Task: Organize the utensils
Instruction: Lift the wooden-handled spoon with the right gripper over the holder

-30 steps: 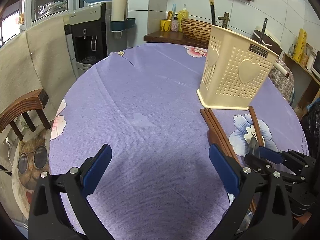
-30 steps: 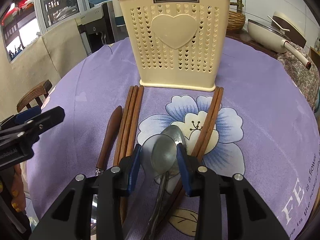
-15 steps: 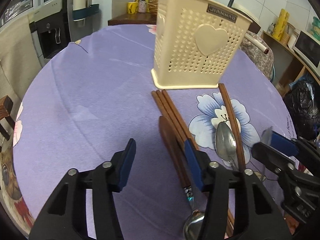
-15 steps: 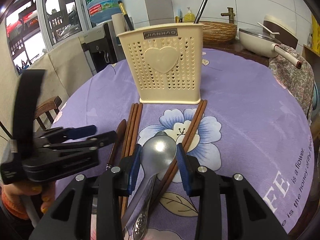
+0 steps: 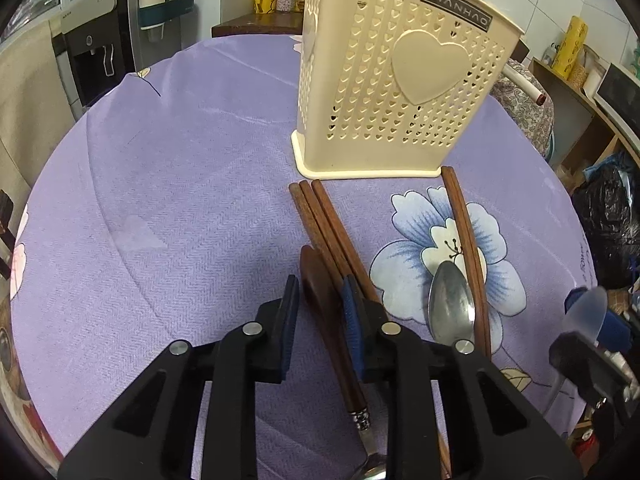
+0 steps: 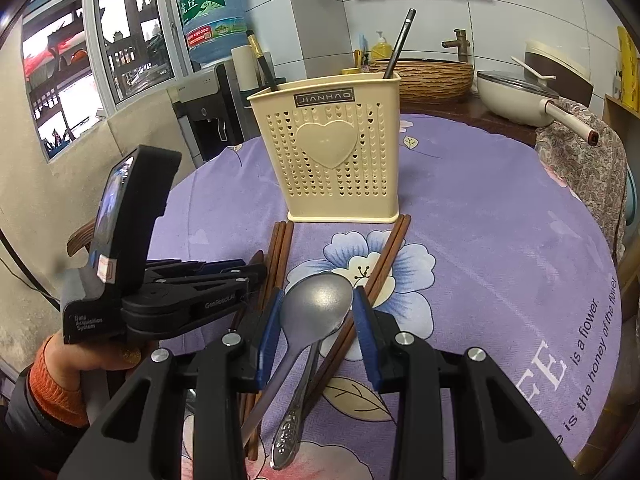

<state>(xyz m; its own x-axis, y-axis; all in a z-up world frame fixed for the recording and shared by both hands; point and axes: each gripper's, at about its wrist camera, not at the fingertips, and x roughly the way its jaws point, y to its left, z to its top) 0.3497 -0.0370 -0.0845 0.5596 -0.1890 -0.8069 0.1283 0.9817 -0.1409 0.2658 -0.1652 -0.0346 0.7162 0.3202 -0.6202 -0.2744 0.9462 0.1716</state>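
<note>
A cream perforated utensil holder (image 5: 400,92) stands on the purple tablecloth; it also shows in the right wrist view (image 6: 336,156). My left gripper (image 5: 318,312) sits low with its jaws close around the wooden handle of a spoon (image 5: 324,300), next to three brown chopsticks (image 5: 332,232). A metal spoon (image 5: 450,304) and more chopsticks (image 5: 464,240) lie to the right. My right gripper (image 6: 316,320) is shut on a grey metal spoon (image 6: 316,308), lifted above the table. Another metal spoon (image 6: 292,424) lies under it.
The round table (image 6: 500,240) has its edge close on the right. A water dispenser (image 5: 104,40) stands behind on the left, a wok (image 6: 520,96) and a woven basket (image 6: 432,76) behind the holder. Dark utensils (image 6: 400,40) stand in the holder.
My left gripper has moved right and down onto the wooden-handled spoon and narrowed its jaws around it. My right gripper has lifted the grey spoon up and back from the table.
</note>
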